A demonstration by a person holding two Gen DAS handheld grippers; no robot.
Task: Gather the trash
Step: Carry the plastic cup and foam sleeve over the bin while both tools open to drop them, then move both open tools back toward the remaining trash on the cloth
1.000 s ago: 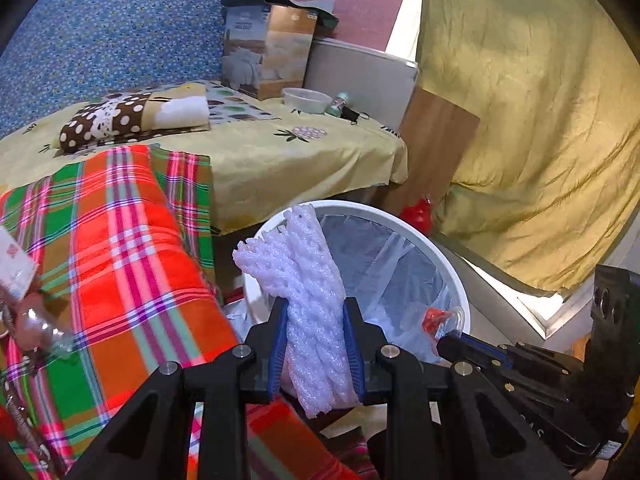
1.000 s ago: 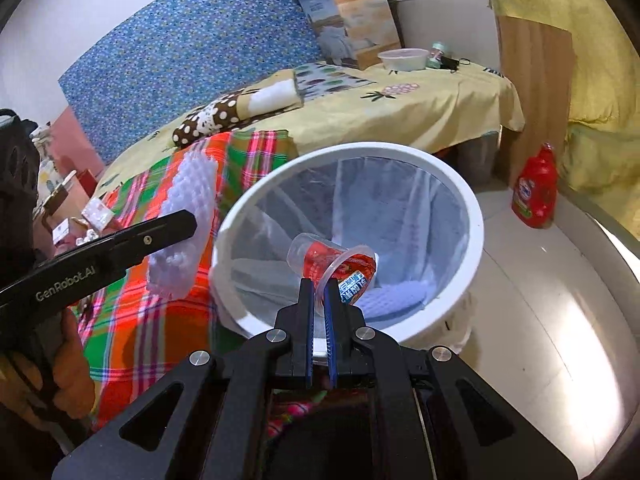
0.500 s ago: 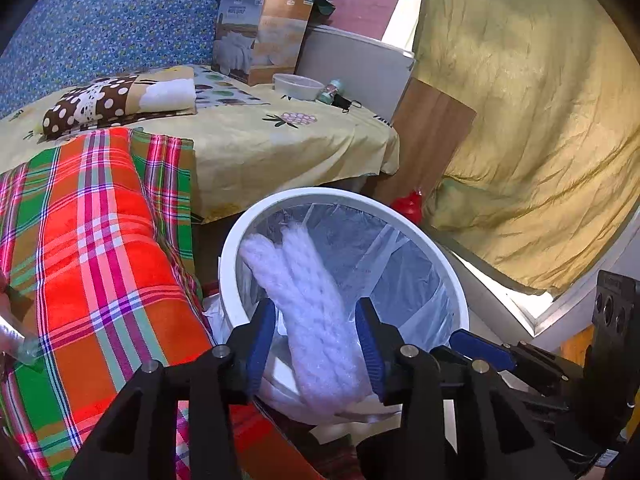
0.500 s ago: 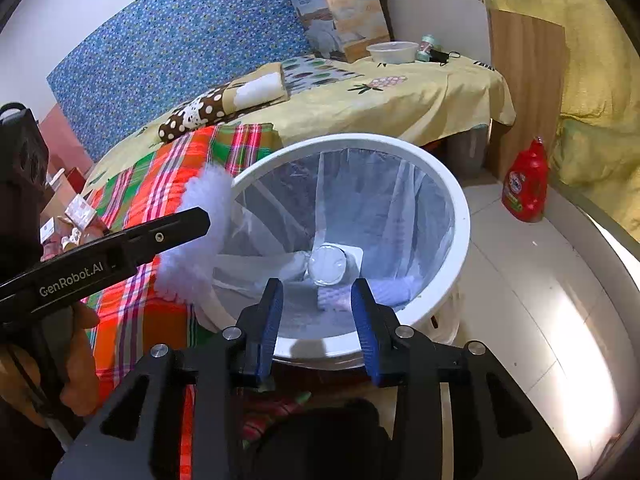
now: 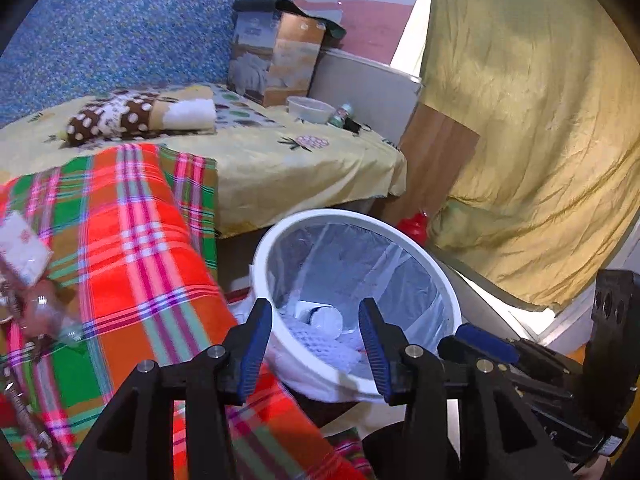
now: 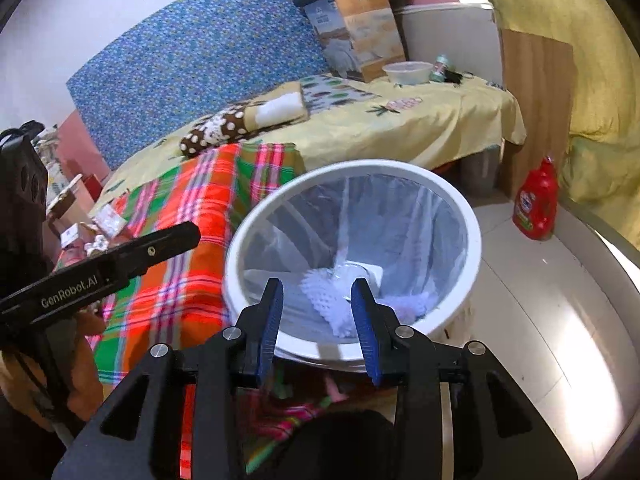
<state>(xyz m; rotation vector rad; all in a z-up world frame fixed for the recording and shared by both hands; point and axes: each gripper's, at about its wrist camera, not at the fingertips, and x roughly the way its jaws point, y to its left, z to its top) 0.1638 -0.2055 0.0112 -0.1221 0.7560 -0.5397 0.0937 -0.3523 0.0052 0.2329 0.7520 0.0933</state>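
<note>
A white bin (image 5: 340,213) (image 6: 360,166) with a clear liner stands on the floor beside the bed. Inside it lie a white foam net (image 5: 320,342) (image 6: 324,300) and a clear plastic cup (image 5: 326,316), which is blurred in the right wrist view. My left gripper (image 5: 314,308) hovers over the bin's near rim, its jaws opening with nothing between them. My right gripper (image 6: 317,284) is open and empty above the near rim. One black finger of the left gripper (image 6: 160,244) shows at the left of the right wrist view.
A plaid blanket (image 5: 132,248) covers the bed edge left of the bin. Wrappers (image 5: 22,246) and a clear bottle (image 5: 44,312) lie on it. A red detergent bottle (image 6: 536,204) and a wooden board (image 6: 536,104) stand behind the bin. A box (image 6: 360,28) and a bowl (image 6: 408,72) sit on the bed.
My left gripper opened and the foam net dropped into the bin. My right gripper opened and the red-labelled cup fell in too.
</note>
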